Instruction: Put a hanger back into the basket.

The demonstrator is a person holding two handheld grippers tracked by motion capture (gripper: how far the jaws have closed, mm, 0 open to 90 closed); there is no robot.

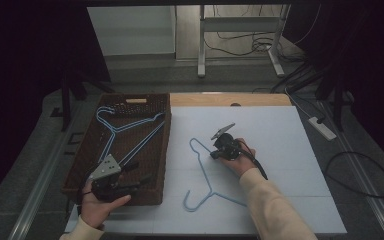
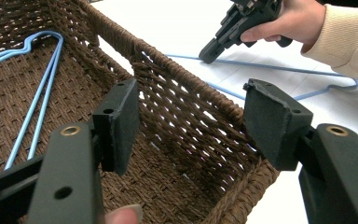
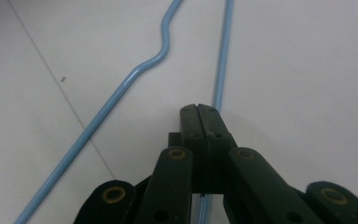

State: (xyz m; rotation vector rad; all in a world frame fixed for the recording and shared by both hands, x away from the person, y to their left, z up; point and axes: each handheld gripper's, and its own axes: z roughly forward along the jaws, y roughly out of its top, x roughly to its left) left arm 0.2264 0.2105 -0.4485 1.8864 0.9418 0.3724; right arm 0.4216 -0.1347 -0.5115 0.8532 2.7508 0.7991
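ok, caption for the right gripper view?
Right gripper shut on the blue wire hanger's bar on the white table.

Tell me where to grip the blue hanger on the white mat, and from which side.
Grip one of the long straight wires of the hanger, coming from above with the jaws across the wire. It lies flat on the mat, so only a top-down pinch gets around the thin wire. The right gripper is already shut on it there.
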